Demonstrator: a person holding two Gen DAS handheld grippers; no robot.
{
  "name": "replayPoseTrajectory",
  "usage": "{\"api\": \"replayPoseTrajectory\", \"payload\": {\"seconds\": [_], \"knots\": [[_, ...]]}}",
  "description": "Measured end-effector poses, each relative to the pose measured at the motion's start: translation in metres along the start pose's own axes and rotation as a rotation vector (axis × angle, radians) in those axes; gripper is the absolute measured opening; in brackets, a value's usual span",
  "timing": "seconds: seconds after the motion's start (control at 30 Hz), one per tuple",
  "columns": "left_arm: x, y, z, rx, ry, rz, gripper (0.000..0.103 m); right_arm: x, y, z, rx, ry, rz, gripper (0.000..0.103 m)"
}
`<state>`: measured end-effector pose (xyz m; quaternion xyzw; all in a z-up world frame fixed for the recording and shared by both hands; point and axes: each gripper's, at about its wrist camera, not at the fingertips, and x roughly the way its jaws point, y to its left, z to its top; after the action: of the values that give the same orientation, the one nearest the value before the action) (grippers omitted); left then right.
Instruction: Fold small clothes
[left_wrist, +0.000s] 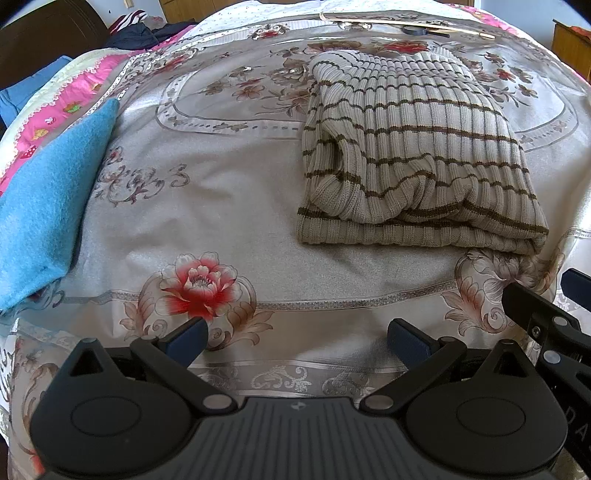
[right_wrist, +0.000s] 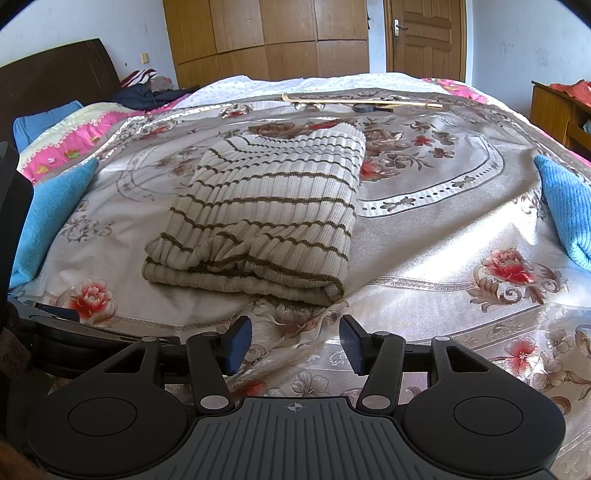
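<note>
A beige ribbed sweater with thin brown stripes (left_wrist: 413, 155) lies folded in a compact stack on the flowered bedspread (left_wrist: 229, 206); it also shows in the right wrist view (right_wrist: 266, 218). My left gripper (left_wrist: 297, 338) is open and empty, low over the bedspread, short of the sweater and to its left. My right gripper (right_wrist: 295, 343) is open and empty, just in front of the sweater's near right corner. The right gripper's fingers (left_wrist: 535, 306) show at the right edge of the left wrist view.
A blue towel (left_wrist: 48, 206) lies at the left of the bed, and another blue cloth (right_wrist: 569, 210) at the right. A wooden stick (right_wrist: 362, 100) and a small dark object lie at the far side. Pillows, headboard, wardrobe and door stand behind.
</note>
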<state>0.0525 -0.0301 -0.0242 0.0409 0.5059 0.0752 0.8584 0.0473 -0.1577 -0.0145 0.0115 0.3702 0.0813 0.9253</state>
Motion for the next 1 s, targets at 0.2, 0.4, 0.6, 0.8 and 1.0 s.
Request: {"api": "replayPoseTrajectory", "payload": {"seconds": [0.2,0.4,0.6,0.8,1.0], "knots": [[0.0018,0.0019,0.0009,-0.012,0.007,-0.01,0.103,-0.0001,-0.0003,0.0002,0.0,-0.001,-0.001,0.053],[0.0021,0.0018,0.0013,-0.015,0.009,-0.012,0.103,0.0,-0.0002,0.0001,0.0,-0.001,0.0,0.053],[0.0031,0.002,0.0016,-0.015,0.011,-0.012,0.103,-0.0002,0.0,0.0,0.0,-0.001,-0.001,0.053],[0.0027,0.0022,0.0017,-0.017,0.013,-0.013,0.103,0.0001,-0.0007,0.0002,0.0,-0.001,-0.001,0.053],[0.0028,0.0023,0.0021,-0.017,0.014,-0.014,0.103,-0.0001,-0.0022,0.0012,0.002,-0.003,-0.002,0.053]]}}
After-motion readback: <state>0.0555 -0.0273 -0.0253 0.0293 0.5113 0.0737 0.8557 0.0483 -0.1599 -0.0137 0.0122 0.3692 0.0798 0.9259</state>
